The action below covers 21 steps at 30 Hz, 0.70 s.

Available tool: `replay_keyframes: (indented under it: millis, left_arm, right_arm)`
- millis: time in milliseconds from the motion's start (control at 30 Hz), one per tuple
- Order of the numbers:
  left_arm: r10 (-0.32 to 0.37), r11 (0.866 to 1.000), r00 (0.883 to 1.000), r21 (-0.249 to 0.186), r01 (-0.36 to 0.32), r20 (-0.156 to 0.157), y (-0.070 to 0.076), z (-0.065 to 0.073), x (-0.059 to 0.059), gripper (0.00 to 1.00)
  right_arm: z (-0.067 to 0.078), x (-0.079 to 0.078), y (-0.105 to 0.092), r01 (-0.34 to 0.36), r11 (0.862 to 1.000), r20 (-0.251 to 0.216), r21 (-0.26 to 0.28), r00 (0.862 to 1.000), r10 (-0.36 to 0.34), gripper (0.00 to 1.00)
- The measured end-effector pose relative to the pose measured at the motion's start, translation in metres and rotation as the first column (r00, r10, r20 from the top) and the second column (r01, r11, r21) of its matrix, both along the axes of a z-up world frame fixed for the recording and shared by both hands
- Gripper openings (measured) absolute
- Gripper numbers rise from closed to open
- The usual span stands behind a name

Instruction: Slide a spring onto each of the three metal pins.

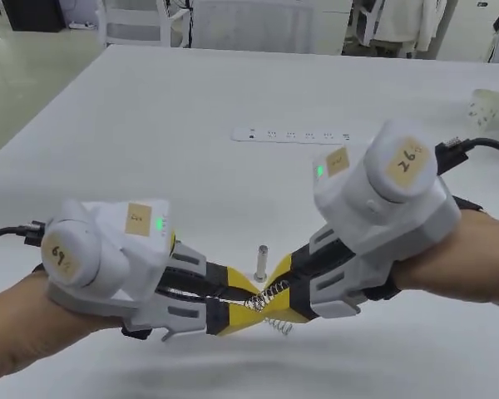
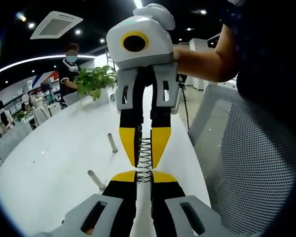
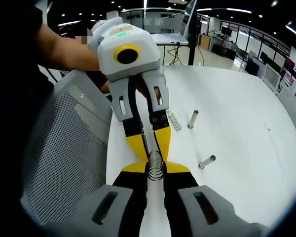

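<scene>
A: Step in hand?
B: Spring (image 2: 144,150) held aloft, near the upright pin (image 1: 262,259). Fingers of left gripper (image 2: 143,174) and right gripper (image 3: 156,167) both pinch it, tip to tip.
A: Next?
B: Probably one lets go and the other lines the coil's bore over the pin. Second spring (image 3: 174,120) lies on the worktop (image 1: 150,125).

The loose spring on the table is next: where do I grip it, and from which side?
Near one end, from above, jaws across the coils: the loose spring lies flat beside the upright pin, and that probably leaves its other end open.
</scene>
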<state>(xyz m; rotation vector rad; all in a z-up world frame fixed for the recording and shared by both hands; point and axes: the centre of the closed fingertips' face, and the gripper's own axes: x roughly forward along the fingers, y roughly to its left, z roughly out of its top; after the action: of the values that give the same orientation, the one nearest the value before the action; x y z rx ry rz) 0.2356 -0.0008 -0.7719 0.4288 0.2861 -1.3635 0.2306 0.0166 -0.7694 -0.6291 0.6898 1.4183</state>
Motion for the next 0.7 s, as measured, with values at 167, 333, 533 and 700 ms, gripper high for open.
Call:
replay_keyframes:
  millis: [167,333,533,700]
  left_arm:
    - [-0.002,1.000,1.000,0.005,0.002,0.003,0.0001,-0.0012,-0.0007,0.01]
    - [-0.003,1.000,1.000,0.007,0.003,0.005,-0.0003,-0.0016,-0.0008,0.01]
    - [0.007,1.000,1.000,0.013,-0.007,-0.014,-0.0017,-0.0039,-0.0003,0.02]
    - [0.018,1.000,1.000,0.015,-0.018,-0.024,-0.0008,-0.0044,0.0011,0.03]
  right_arm:
    - [-0.0002,-0.0010,0.0012,-0.003,1.000,0.005,-0.012,1.000,0.003,0.09]
    - [-0.0002,-0.0011,0.0014,-0.008,1.000,0.013,-0.030,1.000,0.009,0.09]
    - [-0.0024,-0.0013,0.0005,-0.017,0.998,0.021,-0.064,1.000,0.018,0.09]
    - [-0.0025,0.0001,-0.0002,-0.016,0.997,0.027,-0.073,0.999,0.018,0.09]
